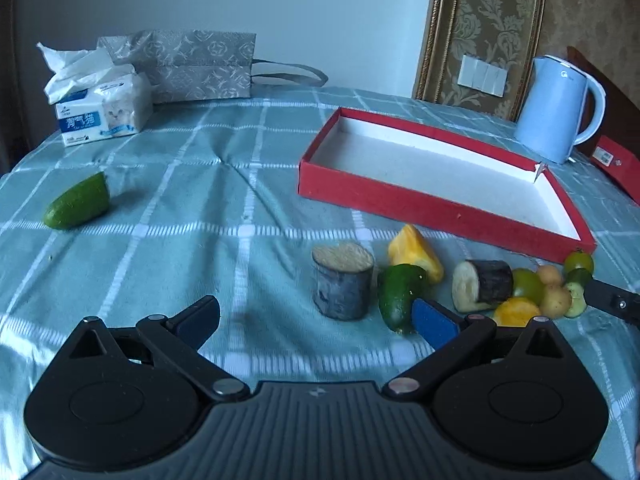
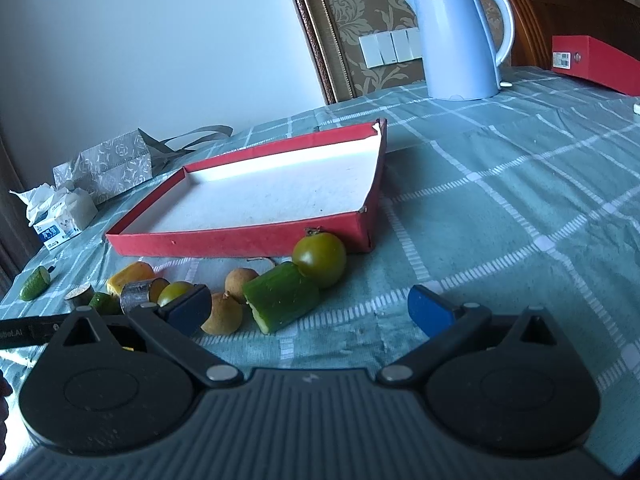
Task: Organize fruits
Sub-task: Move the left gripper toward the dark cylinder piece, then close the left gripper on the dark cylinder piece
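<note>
A shallow red box with a white inside lies empty on the checked tablecloth. In front of it lies a cluster: an eggplant stump, a cucumber piece, a yellow pepper wedge, an eggplant slice, green tomatoes, longans and a cucumber chunk. A lone cucumber half lies far left. My left gripper is open and empty, just before the cluster. My right gripper is open and empty, near the cucumber chunk.
A blue kettle stands behind the box. A tissue pack and a grey patterned bag sit at the far left. A second red box lies at the far right.
</note>
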`<state>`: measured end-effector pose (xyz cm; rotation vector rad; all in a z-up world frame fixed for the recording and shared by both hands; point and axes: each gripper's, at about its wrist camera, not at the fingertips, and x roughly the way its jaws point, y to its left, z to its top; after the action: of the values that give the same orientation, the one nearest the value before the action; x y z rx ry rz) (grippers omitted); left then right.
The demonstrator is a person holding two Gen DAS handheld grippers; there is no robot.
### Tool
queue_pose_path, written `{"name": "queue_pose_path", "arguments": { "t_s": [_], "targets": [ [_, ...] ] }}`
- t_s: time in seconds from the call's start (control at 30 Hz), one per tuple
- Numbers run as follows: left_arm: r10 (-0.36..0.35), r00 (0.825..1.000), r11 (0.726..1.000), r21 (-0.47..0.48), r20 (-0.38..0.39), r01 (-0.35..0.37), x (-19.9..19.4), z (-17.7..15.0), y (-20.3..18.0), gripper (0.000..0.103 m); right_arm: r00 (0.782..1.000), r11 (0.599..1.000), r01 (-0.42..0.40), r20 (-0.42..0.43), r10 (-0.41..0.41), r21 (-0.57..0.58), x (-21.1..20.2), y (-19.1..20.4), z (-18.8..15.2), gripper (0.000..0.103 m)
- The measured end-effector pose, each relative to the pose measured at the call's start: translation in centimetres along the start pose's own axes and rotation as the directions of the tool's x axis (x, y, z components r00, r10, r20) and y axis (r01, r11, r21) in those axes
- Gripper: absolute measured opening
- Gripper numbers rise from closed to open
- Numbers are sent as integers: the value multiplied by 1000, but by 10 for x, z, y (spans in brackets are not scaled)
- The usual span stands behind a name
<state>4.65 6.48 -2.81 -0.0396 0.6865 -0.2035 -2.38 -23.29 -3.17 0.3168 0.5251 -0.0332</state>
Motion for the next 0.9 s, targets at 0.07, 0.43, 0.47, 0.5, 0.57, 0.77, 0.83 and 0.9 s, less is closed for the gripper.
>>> {"name": "queue_pose_path", "arguments": {
  "t_s": [0.07,0.43,0.47,0.5,0.57,0.77,0.83,0.9],
  "targets": [
    [-27,1000,1000,-5,-10,26,2,4,6,103,1000,1000,-1,0,1,1,0,0,0,103],
    [-73,997,997,-20,-18,73,6,11,36,99,1000,1000,1,2,-1,5,0,-2,0,103],
    [-71,997,998,-4,-22,71,8,12,33,99,1000,1000,2,1,-2,3,0,-1,0,103],
    [-71,997,997,10,-26,71,10,12,28,100,1000,1000,2,2,-2,3,0,-1,0,103],
    [-81,997,997,20,-12,81,10,14,23,101,1000,1000,3,2,-3,7,-1,-2,0,103],
    [-74,997,994,87,18,72,10,15,14,99,1000,1000,5,1,-5,5,0,-2,0,103],
    [-50,998,992,117,29,46,8,13,15,97,1000,1000,1,0,-1,9,0,-3,0,103],
    [-47,999,992,121,26,44,8,12,21,96,1000,1000,-1,1,1,14,-1,-3,0,103]
  ]
}}
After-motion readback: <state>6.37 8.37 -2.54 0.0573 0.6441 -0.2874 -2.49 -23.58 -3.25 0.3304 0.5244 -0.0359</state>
